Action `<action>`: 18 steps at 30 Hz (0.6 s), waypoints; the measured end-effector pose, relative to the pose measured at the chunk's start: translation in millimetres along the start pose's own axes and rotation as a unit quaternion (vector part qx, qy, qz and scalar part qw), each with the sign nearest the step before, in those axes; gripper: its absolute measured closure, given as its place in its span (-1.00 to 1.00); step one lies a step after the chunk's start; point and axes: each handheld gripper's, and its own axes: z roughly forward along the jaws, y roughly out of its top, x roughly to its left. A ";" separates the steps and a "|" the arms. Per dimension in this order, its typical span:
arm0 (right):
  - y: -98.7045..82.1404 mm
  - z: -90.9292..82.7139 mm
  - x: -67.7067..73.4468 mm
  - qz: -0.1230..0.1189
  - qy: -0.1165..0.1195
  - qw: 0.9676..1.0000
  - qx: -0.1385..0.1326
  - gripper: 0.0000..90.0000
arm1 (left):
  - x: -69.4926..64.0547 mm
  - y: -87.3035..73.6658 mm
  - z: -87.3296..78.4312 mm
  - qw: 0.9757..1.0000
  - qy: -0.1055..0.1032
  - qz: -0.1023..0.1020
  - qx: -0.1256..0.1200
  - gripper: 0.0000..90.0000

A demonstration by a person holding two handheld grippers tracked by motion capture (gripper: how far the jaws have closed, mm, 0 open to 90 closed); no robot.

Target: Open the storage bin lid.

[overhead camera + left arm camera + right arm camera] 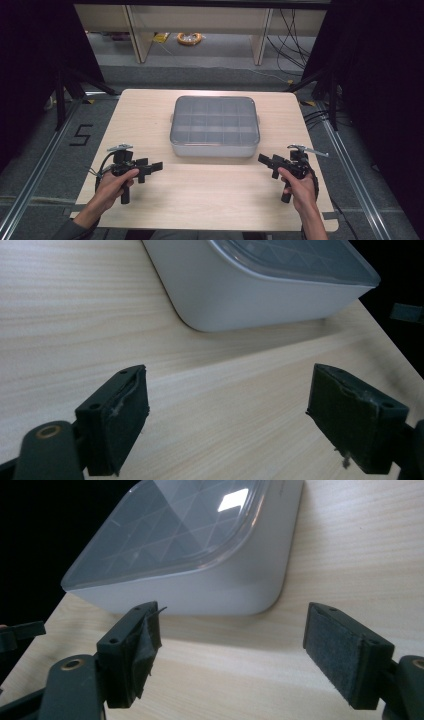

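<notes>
Here both grippers, left gripper and right gripper, gape empty near the box.

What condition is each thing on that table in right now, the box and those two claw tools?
storage box: flat on the table, clear lid on and shut, compartments look empty.
left gripper: open, empty, apart from the box.
right gripper: open, empty, apart from the box.

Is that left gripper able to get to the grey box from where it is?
Probably yes. The left gripper is open, pointing across bare table, and the lidded box sits just beyond with nothing between them.
</notes>
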 end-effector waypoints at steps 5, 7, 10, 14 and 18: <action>9.2 5.0 -3.5 0.000 0.009 1.000 -0.016 -0.47 | 0.4 6.9 3.1 1.000 0.001 0.005 -0.002 -0.65; 13.9 4.4 0.1 0.026 0.009 1.000 -0.007 -0.44 | 1.6 11.2 5.4 1.000 -0.002 0.003 0.000 -0.65; 23.3 9.3 -0.8 0.025 0.010 1.000 -0.011 -0.39 | 5.1 19.7 8.1 1.000 -0.001 -0.008 0.003 -0.63; 32.3 14.6 -2.7 0.020 0.009 1.000 -0.018 -0.34 | 7.2 35.3 11.7 1.000 -0.009 -0.015 -0.008 -0.61; 41.6 21.4 -9.6 0.006 0.003 1.000 -0.022 -0.30 | 9.0 46.5 17.5 1.000 -0.008 -0.021 -0.018 -0.57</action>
